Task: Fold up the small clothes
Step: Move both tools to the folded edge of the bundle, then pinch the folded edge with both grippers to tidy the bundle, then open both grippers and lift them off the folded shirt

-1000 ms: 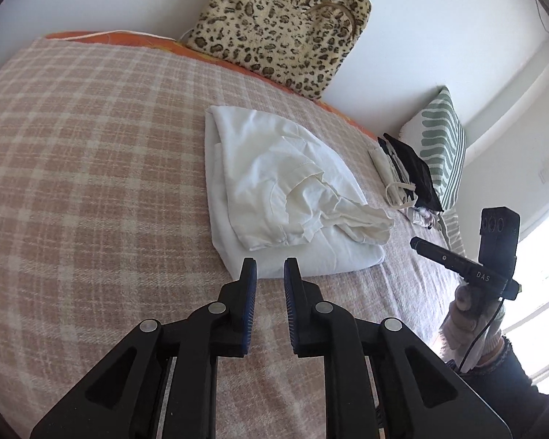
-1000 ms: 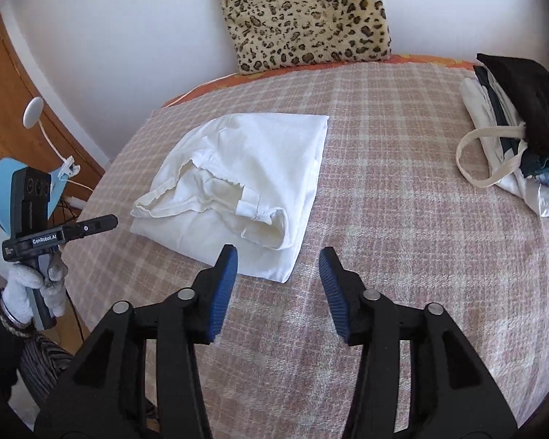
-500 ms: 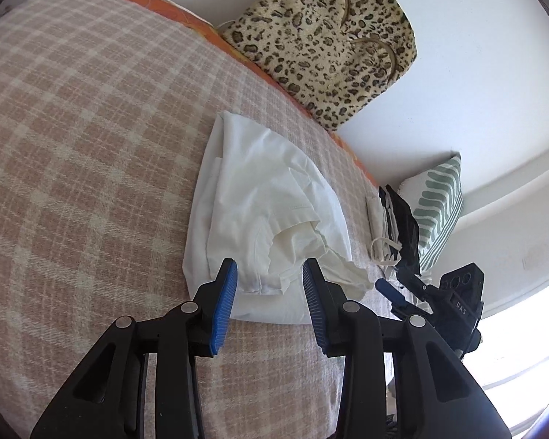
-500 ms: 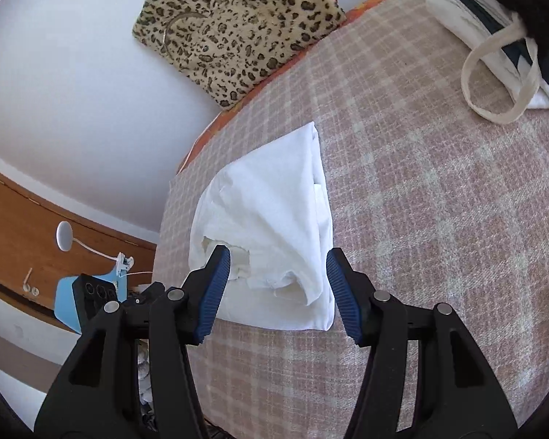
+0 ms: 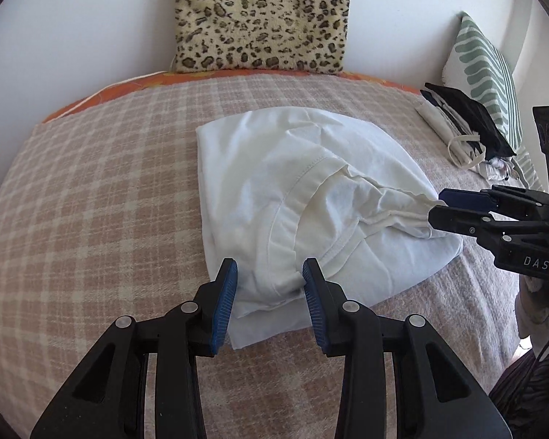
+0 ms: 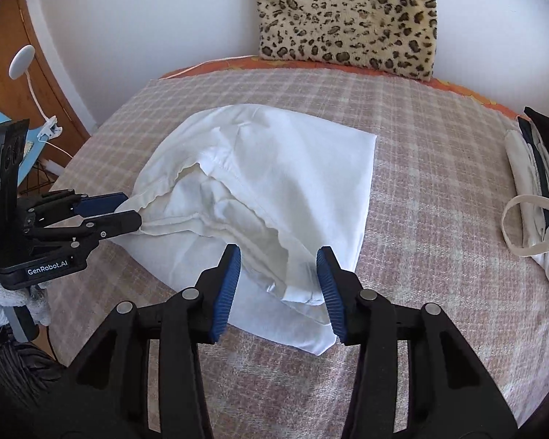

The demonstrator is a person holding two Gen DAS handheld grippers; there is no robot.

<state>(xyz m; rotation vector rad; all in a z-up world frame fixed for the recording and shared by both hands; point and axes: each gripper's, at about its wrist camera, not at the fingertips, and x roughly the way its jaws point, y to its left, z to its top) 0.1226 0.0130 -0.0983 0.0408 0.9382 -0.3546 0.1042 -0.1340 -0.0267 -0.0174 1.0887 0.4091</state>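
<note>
Bedding: pink-and-cream checked blanket (image 5: 91, 197) covered the bed, its near edge cut off by the frame. White cotton garment (image 5: 285, 183), half folded, lay at the blanket's middle, its lower layers hidden under the upper fold and its rumpled cream sleeve or hem (image 5: 377, 201) hard to sort out. Leopard-print plush bag (image 5: 261, 18) leaned on the white wall, top cut off. Green-and-white striped cushion (image 5: 485, 69) and pile of dark and pale clothes (image 5: 465, 128) sat at the bed's right end, partly out of frame.

Left tool (image 5: 270, 294): blue-padded jaws partly apart and closing, straddling the garment's near corner, with cloth between them; pads not seen pressing.

Right tool (image 6: 279, 283): jaws partly apart and closing over the garment's opposite near corner, cloth between, grip not evident. Gloved hand (image 6: 3, 300) holding the left tool was mostly hidden.
</note>
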